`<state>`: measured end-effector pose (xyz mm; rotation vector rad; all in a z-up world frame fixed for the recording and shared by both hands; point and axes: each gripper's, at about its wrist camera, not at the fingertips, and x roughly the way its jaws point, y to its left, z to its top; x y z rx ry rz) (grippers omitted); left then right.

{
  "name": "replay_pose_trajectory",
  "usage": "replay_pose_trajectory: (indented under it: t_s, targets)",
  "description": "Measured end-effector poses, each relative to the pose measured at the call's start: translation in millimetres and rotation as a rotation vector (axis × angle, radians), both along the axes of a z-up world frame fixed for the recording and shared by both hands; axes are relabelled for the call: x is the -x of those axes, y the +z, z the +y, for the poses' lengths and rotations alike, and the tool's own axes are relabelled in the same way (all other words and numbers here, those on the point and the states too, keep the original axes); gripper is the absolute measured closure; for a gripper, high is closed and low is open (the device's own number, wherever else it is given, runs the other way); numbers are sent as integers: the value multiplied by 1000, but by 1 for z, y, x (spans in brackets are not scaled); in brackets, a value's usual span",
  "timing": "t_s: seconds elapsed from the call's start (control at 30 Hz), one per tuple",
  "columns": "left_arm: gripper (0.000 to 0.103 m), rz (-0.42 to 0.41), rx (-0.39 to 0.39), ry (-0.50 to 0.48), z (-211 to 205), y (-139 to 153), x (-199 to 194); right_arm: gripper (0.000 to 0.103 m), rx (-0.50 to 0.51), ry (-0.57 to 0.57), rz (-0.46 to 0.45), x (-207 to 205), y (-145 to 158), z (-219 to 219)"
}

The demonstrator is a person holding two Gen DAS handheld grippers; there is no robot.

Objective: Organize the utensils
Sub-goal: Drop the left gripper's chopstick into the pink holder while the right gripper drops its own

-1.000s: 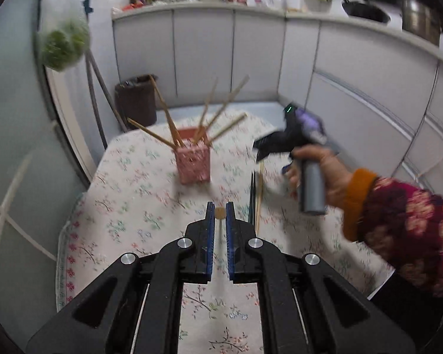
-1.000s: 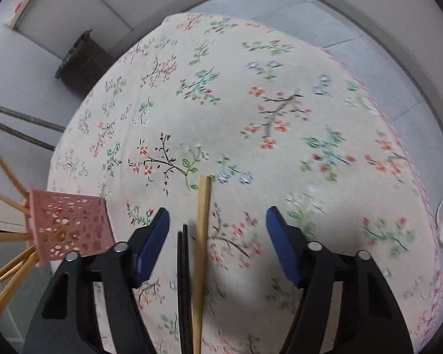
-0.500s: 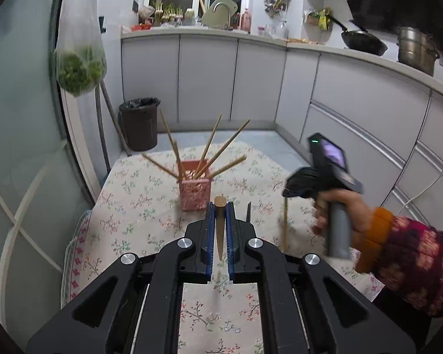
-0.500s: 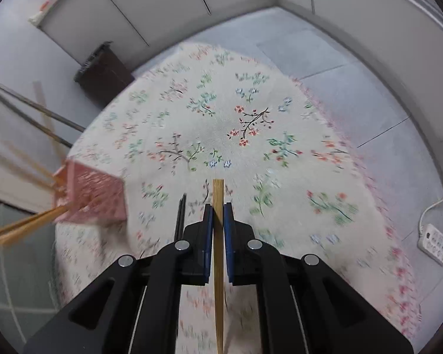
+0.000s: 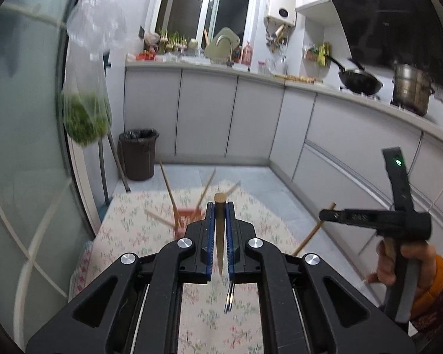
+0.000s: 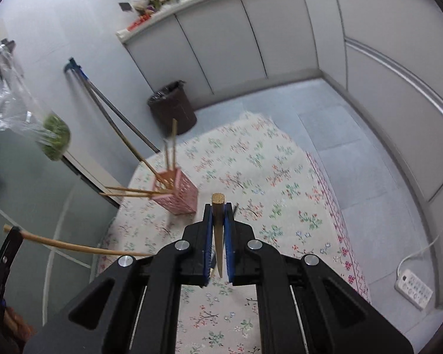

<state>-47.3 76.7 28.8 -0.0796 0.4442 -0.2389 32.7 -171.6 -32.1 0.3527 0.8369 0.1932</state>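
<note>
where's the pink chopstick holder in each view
Left wrist: the pink chopstick holder sits just left of centre on the floral tablecloth, mostly hidden behind the left hand-held gripper.
Right wrist: it stands left of centre, in full view, with chopsticks fanning out.
Shared landmark: the dark bin on the floor by the cabinets.

Grey cabinets [image 5: 260, 118] curve around a pale tiled floor [image 6: 354, 159]; dark window [image 5: 221, 8] above; brown bin [image 6: 172, 107] beside them.
</note>
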Motion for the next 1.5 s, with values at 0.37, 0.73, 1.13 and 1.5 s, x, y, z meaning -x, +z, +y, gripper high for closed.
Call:
replay_pose_trajectory:
  t_s: [0.37,0.73,1.13,1.5]
  targets:
    - [97,-71,34,60,5,54,-64,95,-88,96,-216,11,130,9]
    - [96,-39,-42,154,-13,19,-167,95,-94,73,-292,-57,142,26]
    - [81,22,183,253,49,-9,-140,95,-66,86,-244,-100,107,66]
    - [75,46,200,320,75,-12,-136,95,-5,45,-209,-157,53,126]
